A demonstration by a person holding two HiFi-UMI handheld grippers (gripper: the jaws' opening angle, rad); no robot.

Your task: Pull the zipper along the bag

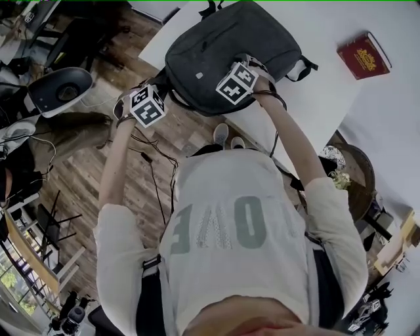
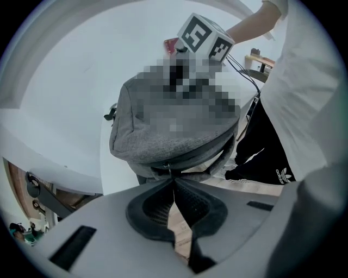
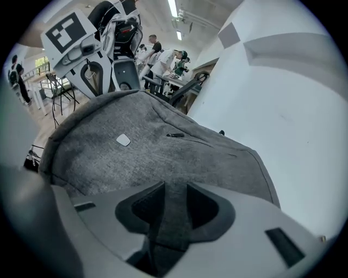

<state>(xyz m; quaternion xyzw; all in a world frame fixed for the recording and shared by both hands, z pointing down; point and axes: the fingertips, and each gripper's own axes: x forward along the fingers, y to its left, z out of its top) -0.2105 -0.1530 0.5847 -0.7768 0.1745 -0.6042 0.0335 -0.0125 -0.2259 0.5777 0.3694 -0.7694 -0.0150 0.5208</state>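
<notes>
Grey backpack (image 1: 223, 52), lying flat, overhanging table (image 1: 315, 98) corner, zipper (image 2: 168, 165) at near rim

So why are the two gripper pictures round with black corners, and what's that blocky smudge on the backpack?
Left gripper view: a wide-angle lens rounds the picture, blackens its corners and bends the table edge; the blocky patch on the backpack is masking added afterwards. Right gripper view: same bulge; ceiling lights glare at the top. Head view: evenly lit, no harsh shadows.

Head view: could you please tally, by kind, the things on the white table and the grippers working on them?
Grey backpack: 1
Red book: 1
Grippers: 2, the left gripper and the right gripper
Total: 4
</notes>
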